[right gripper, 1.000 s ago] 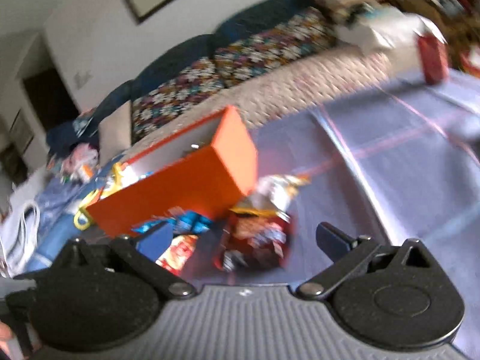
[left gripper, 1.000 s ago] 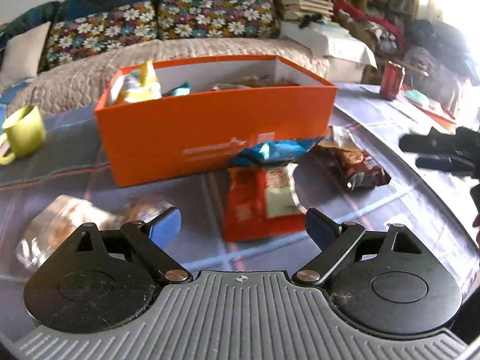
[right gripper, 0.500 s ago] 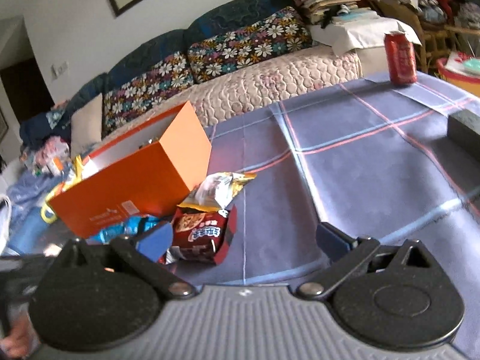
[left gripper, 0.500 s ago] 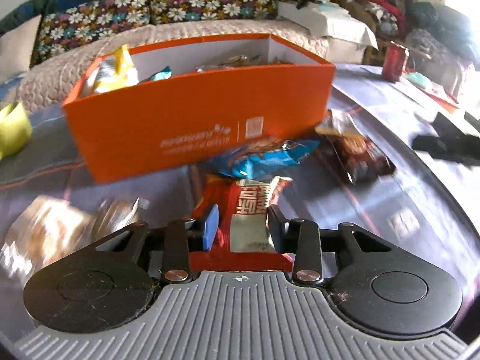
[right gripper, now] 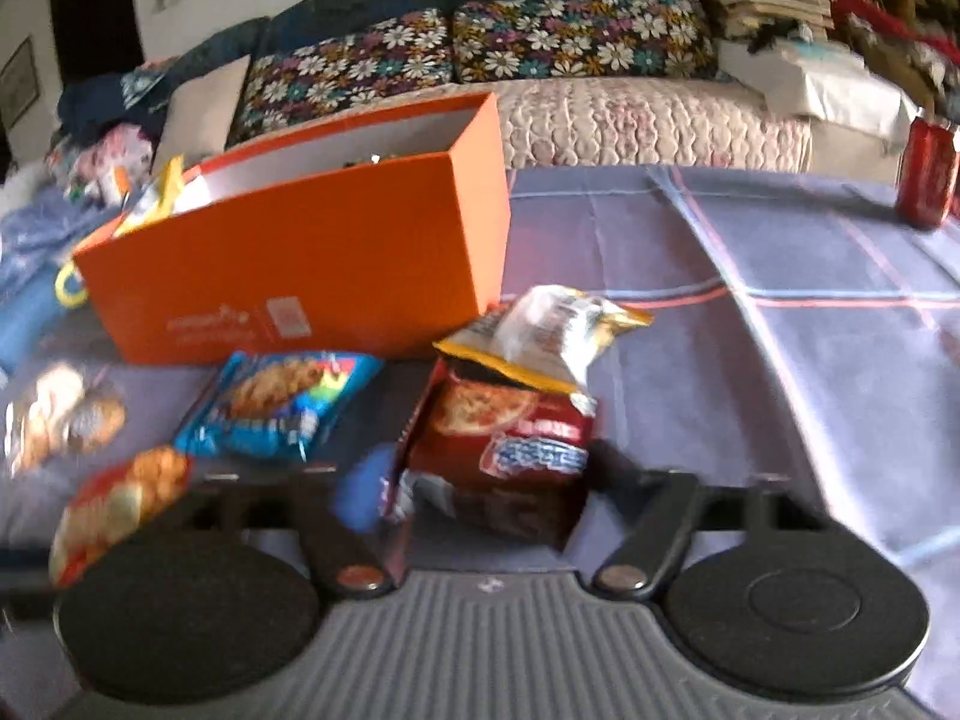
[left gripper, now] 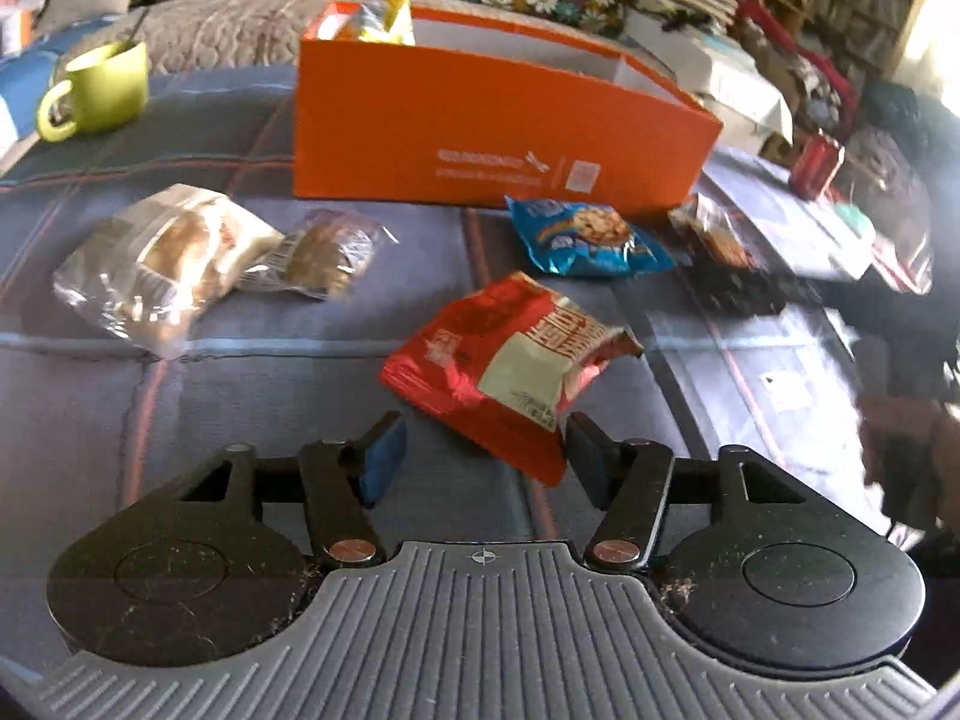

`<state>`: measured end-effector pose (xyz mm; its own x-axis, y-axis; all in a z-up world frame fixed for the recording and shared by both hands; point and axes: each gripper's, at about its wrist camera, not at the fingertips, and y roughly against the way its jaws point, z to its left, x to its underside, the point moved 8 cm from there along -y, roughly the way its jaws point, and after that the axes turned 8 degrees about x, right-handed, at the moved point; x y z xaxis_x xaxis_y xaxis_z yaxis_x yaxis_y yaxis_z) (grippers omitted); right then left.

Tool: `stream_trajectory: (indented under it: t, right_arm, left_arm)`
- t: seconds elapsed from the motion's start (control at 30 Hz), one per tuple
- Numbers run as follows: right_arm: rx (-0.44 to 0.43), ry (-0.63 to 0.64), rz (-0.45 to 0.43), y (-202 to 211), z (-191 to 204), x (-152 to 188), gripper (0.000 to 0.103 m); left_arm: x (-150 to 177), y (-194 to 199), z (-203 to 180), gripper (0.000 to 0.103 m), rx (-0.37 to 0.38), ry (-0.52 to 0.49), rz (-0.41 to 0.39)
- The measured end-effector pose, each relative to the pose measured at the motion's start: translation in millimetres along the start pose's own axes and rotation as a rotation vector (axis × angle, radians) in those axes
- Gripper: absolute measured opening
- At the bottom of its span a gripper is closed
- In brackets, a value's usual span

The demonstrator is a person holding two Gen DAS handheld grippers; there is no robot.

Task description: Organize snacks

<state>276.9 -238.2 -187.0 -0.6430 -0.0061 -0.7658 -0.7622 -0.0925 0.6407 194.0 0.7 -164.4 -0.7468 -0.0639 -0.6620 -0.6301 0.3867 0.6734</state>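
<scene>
Left wrist view: left gripper released, jaws just opened again, pads apart and touching nothing, the near corner of a crinkled red foil packet lying between them on the checked blue-grey tablecloth. Large white lettering on the packet, too blurred to read. Beyond it, a glossy blue cookie packet just in front of an open orange cardboard box — white print and a square code on its wall, illegible. Two soft clear bags of baked goods to the left, bare cloth around them.

Right wrist view, blurred: right gripper just closed in, pads against both sides of a dark red packet, a gold-edged silver packet resting on its far end. Open cloth to the right — clear up to a red can.
</scene>
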Motion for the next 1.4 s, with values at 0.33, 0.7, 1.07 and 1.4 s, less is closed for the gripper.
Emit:
stream_trajectory:
  t: [0.33, 0.7, 1.07, 1.4]
  right_arm:
    - [-0.133, -0.019, -0.026, 59, -1, 36, 0.102]
    - [-0.158, -0.083, 0.047, 50, 7, 41, 0.102]
    - [-0.017, -0.187, -0.04, -1, 1, -15, 0.102]
    - [0.23, -0.044, -0.046, -17, -26, -18, 0.102]
  left_arm:
    - [2, 9, -5, 0.047, -0.005, -0.003, -0.018]
    - [2, 4, -12, 0.057, -0.043, -0.068, -0.023]
    - [8, 2, -9, 0.064, -0.03, -0.048, -0.012]
    - [11, 3, -6, 0.066, -0.001, -0.004, -0.004]
